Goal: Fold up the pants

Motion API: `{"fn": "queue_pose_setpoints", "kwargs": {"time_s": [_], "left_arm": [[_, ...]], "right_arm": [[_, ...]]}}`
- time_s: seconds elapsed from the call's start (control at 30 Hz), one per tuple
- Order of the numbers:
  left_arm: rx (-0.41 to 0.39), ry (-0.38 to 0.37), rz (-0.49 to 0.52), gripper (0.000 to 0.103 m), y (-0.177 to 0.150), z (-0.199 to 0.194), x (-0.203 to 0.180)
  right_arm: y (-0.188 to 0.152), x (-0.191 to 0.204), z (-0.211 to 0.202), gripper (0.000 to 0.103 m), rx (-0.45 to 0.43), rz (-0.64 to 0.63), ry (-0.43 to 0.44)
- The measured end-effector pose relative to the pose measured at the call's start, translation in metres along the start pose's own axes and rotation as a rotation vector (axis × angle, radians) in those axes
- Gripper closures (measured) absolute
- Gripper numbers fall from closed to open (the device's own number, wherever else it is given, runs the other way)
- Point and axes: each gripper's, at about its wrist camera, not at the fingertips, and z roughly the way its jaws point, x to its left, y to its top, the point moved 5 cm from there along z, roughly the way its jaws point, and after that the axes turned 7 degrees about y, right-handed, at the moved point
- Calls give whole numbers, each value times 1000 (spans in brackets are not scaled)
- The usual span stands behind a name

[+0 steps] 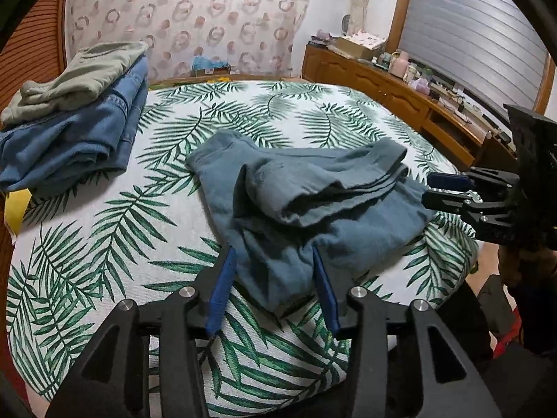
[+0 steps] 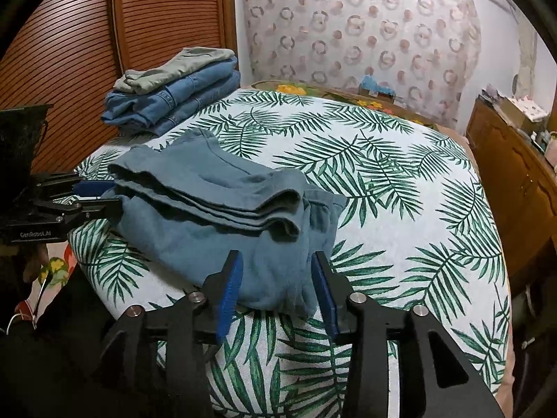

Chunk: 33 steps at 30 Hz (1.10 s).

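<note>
Both your left gripper (image 1: 273,278) and right gripper (image 2: 276,282) stand half open, holding nothing, with the soft grey-blue folded cloth pants (image 1: 313,202) lying crosswise just ahead, corners between the jaws.

Ring-pattern wall (image 1: 195,17), slatted wood door (image 2: 69,52), wood cabinet w/ clutter (image 1: 365,76), shuttered window (image 1: 470,35)

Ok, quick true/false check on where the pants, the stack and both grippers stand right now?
1. The teal pants lie folded on the leaf-print bedcover. True.
2. The left gripper is clamped shut on cloth. False: its jaws stand apart, pants edge between them.
3. The right gripper is open. True.
4. The grey-green garment lies under the jeans. False: it lies on top.
</note>
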Motion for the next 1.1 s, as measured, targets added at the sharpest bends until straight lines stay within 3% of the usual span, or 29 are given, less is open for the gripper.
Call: {"fn": "queue_pose_setpoints", "kwargs": {"time_s": [0.03,0.07,0.13,0.63,0.9,1.1], "left_arm": [[5,-2,-2,57,-1,1,0],[7,-3,-4,48,-2,2,1],[7,16,-13,20,-3,4,3],[3,33,8,20,8,11,7],[-33,23,-9,20,17,0,15],[3,63,-7,20,14,10,26]], "right_arm": [[-1,0,2,58,3,2,-1],[-2,0,4,58,7,4,-1],[-3,0,8,57,15,5,-1],[2,-1,10,53,5,-29,-23],[10,-6,31,53,46,-61,-31],[16,-4,44,52,66,-91,-32]]}}
